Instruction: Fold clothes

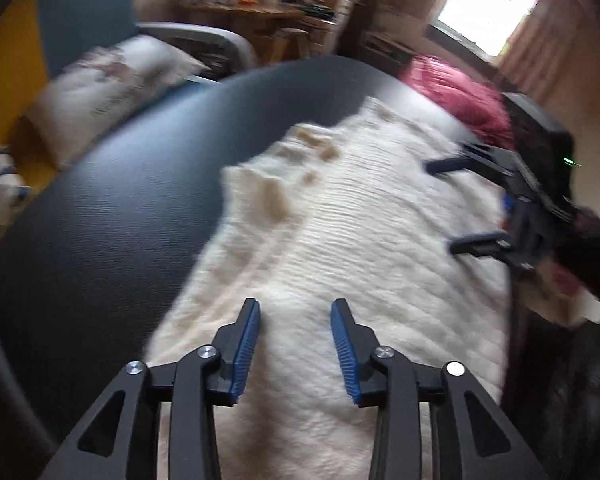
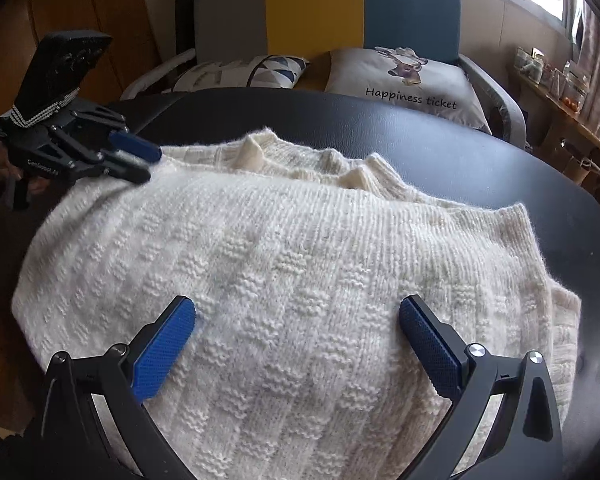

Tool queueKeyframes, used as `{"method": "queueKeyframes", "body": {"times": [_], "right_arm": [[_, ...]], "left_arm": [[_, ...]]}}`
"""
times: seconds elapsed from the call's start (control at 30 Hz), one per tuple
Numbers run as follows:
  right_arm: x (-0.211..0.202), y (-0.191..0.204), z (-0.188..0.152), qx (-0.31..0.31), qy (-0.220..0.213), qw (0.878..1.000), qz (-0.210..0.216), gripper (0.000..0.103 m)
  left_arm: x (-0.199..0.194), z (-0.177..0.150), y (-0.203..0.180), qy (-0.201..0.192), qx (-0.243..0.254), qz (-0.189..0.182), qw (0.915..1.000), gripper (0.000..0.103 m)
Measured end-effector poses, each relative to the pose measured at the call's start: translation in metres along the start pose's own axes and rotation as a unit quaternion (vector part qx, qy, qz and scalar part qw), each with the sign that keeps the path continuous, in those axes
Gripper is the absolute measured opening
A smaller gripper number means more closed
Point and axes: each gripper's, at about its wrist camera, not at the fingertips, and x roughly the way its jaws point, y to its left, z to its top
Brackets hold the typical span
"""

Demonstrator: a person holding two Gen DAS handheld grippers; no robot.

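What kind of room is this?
Probably a living room at home: a sofa with a "Happiness ticket" cushion stands behind the dark table, where a white knitted sweater lies, and a cluttered wooden shelf runs under the window.

sweater: cream, basket-weave knit | table: black | pads: blue

Worktop: dark, near-black, rounded outline, faint leather-like grain on surface. Cream knitted sweater lies directly on it, folded into broad block, textured check pattern on top face. Ribbed collar at far edge, toward sofa side. Folded layers stacked at right edge, lower layer sticking out slightly beyond upper. Sweater's left edge reaches worktop rim. In left wrist view same worktop bare left of sweater, picture blurred.
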Motion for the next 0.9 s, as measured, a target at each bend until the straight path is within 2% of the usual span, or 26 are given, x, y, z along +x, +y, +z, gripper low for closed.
{"method": "queueKeyframes", "body": {"times": [0.13,0.3,0.4,0.5,0.57,0.7,0.8,0.9], "right_arm": [[-0.002,0.022,0.007,0.003,-0.006,1.0,0.014,0.103],[-0.002,0.011,0.004,-0.003,-0.001,1.0,0.011,0.103],[-0.002,0.002,0.003,-0.005,0.001,1.0,0.008,0.103],[-0.003,-0.004,0.009,-0.004,0.0,1.0,0.008,0.103],[-0.008,-0.002,0.011,-0.004,-0.001,1.0,0.006,0.103],[-0.024,0.033,0.014,0.003,-0.006,1.0,0.007,0.103],[-0.029,0.034,0.012,-0.009,-0.015,1.0,0.0,0.103],[-0.023,0.013,0.022,-0.015,-0.027,1.0,-0.001,0.103]], "left_arm": [[0.008,0.006,-0.002,0.018,0.015,-0.013,0.9996,0.047],[0.021,0.01,-0.006,0.03,0.036,-0.014,0.9988,0.047],[0.022,0.007,-0.006,0.021,0.025,-0.012,0.9994,0.047],[0.019,0.004,-0.011,0.005,0.02,0.003,0.9998,0.028],[0.015,0.0,-0.019,-0.014,0.017,0.022,0.9995,0.009],[0.006,-0.007,-0.03,-0.055,-0.004,0.064,0.9964,0.005],[-0.003,-0.007,-0.029,-0.08,-0.03,0.091,0.9922,0.005],[-0.003,-0.003,-0.023,-0.09,-0.05,0.121,0.9873,0.005]]}}
